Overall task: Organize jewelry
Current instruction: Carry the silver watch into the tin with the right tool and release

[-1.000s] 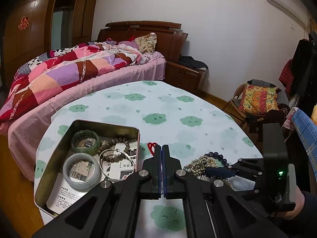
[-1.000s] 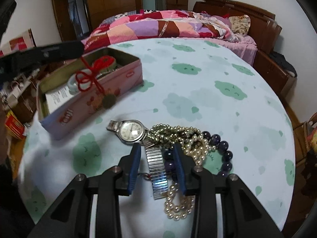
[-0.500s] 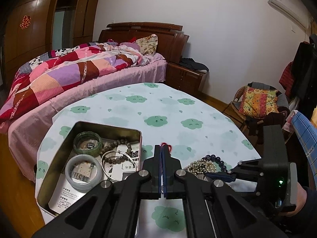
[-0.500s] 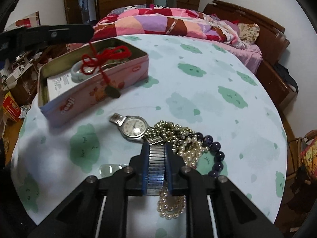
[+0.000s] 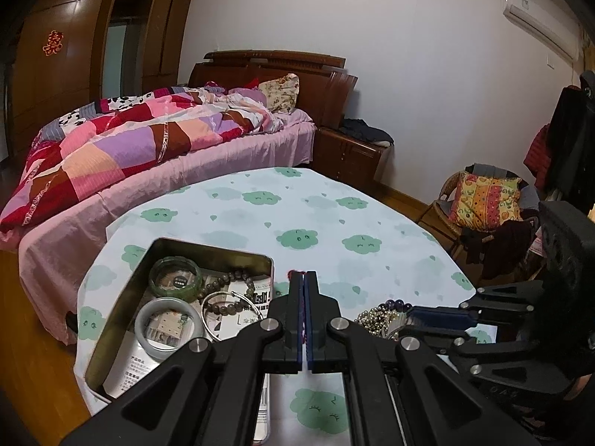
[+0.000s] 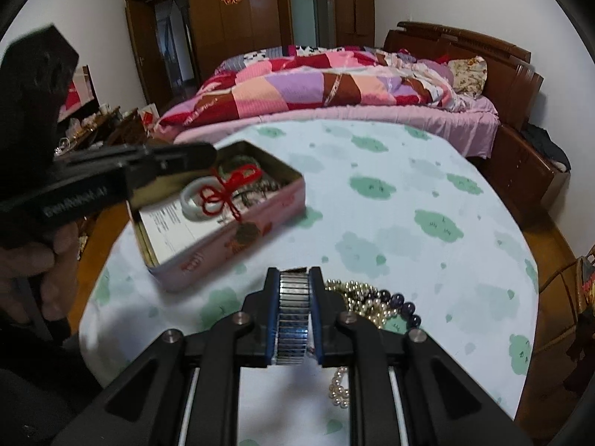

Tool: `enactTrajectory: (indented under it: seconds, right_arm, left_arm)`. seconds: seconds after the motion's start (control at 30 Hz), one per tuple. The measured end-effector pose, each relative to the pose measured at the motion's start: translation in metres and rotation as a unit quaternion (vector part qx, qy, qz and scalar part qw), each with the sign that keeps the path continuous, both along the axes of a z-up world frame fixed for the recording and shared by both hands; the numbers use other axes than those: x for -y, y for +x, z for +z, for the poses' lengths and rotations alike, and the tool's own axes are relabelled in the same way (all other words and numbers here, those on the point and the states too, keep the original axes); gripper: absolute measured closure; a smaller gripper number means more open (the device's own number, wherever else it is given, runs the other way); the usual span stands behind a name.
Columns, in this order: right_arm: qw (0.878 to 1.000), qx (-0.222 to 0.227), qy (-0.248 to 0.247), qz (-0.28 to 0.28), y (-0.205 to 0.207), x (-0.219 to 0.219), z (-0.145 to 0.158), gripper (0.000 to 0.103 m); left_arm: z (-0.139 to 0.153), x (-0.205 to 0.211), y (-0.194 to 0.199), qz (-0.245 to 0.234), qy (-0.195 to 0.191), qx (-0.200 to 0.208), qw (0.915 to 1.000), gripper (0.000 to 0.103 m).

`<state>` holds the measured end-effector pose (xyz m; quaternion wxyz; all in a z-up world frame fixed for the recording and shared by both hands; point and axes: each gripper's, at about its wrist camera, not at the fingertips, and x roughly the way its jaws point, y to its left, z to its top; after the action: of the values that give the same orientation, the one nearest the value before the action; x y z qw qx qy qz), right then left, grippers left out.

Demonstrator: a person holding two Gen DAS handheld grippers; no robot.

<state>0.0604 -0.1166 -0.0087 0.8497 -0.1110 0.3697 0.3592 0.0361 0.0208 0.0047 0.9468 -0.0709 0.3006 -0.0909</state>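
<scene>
Left gripper (image 5: 304, 278): clenched on a red cord (image 6: 227, 191); a dark round pendant (image 6: 247, 233) dangles from it over the tin's near wall.
Right gripper (image 6: 293, 278): clamped on a metal watch band (image 6: 293, 316), held between both pads; the watch face is hidden.
Tin (image 5: 111, 319): open, at 10 o'clock from the right gripper, on the table (image 5: 334, 215); inside lie a green bangle (image 5: 174, 278), a pale bangle (image 5: 167, 329), a brown bead bracelet (image 5: 223, 297), a thin silver bangle (image 5: 208, 316) and printed paper (image 5: 141, 364).
Bead pile (image 6: 375, 301): pearls, gold beads and dark purple beads at 3 o'clock, just beside the right gripper.
</scene>
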Motion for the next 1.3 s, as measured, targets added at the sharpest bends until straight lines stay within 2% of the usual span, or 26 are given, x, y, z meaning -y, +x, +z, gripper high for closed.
enactTrajectory:
  seconds: [0.43,0.7,1.3]
  right_arm:
    - [0.999,0.029,0.021,0.006,0.003,-0.009,0.024,0.085]
    - [0.998,0.047,0.036,0.020,0.014,-0.032,0.039,0.085]
    - [0.996,0.052,0.046,0.049,0.032,-0.093,0.039,0.085]
  left_arm:
    - [0.019,-0.022,-0.010,0.019,-0.005,0.021,0.9996,0.103]
    - [0.026,-0.052,-0.012,0.056,0.001,0.029,0.9980,0.103]
    - [-0.002,-0.086,0.003,0.088,0.006,-0.006,0.9961,0.103]
